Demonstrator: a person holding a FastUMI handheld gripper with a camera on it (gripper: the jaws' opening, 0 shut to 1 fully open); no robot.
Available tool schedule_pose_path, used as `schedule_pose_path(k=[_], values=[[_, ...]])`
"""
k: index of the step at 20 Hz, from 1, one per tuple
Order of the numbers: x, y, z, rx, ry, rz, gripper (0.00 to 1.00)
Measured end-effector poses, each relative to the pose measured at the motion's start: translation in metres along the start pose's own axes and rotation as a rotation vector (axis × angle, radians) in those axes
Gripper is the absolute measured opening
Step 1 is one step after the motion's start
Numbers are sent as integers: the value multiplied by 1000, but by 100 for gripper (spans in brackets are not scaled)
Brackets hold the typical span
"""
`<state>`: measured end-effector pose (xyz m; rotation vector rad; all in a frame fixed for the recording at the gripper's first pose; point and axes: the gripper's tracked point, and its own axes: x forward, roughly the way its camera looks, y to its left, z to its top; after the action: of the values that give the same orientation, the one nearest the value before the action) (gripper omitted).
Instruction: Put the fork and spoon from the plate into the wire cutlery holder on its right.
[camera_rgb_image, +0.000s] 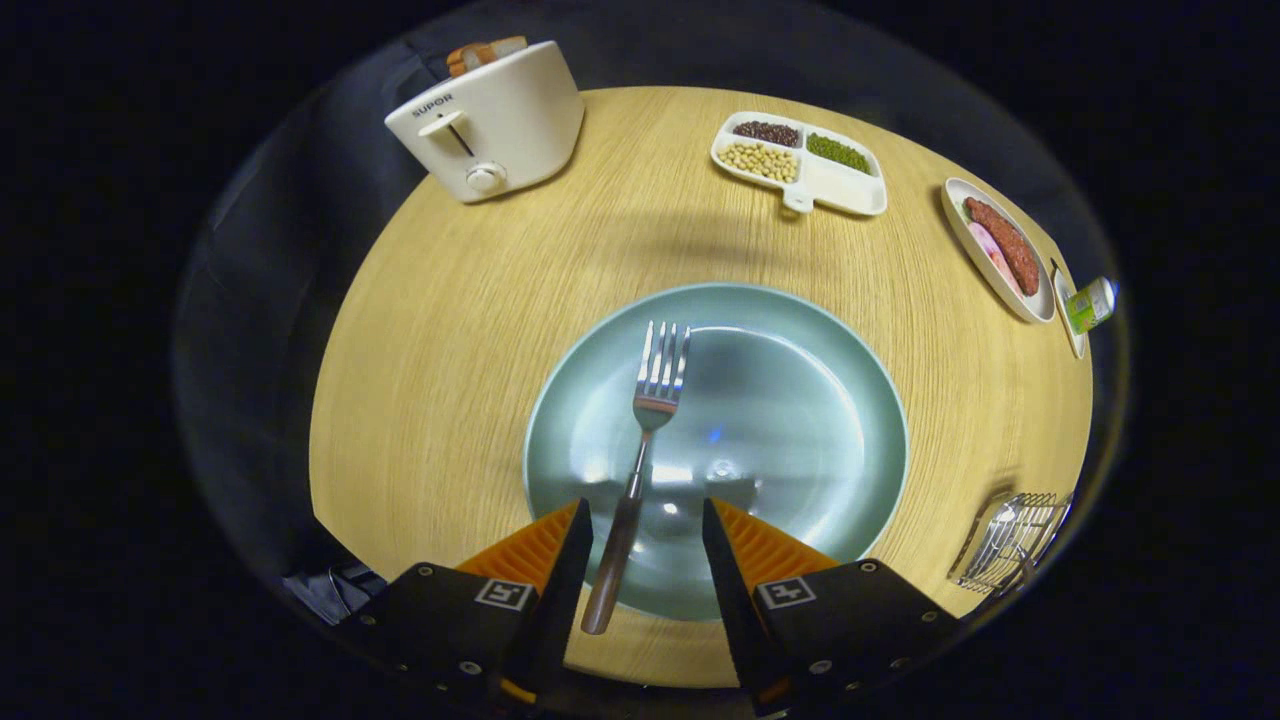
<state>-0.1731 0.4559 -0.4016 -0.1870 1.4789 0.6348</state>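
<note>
One fork lies on the teal plate, tines pointing away from me, brown handle end running back between my fingers, nearer the left one. My gripper is spread wide, fingers apart w/ nothing clamped; can't tell if the left finger touches the handle. Wire cutlery holder sits on the table off to my right, just beside the plate's near-right rim, w/ a shiny utensil already in it, prob. the spoon, but too small to be sure. Beyond the plate: white toaster w/ bread far left, divided tray of beans straight ahead-right, dish of sliced meat further right, small green-white bottle next to that.
</note>
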Motion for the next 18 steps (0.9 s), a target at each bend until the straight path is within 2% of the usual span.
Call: schedule_pose_path(k=[1,4,10,14,18], values=[[4,0,-3,7,20,-6,64],[11,4,-2,23,51,-5,42],[16,-1,1,54,73,-40,11],[5,-8,12,48,4,-31,5],[-29,-29,16,66,-63,-19,5]])
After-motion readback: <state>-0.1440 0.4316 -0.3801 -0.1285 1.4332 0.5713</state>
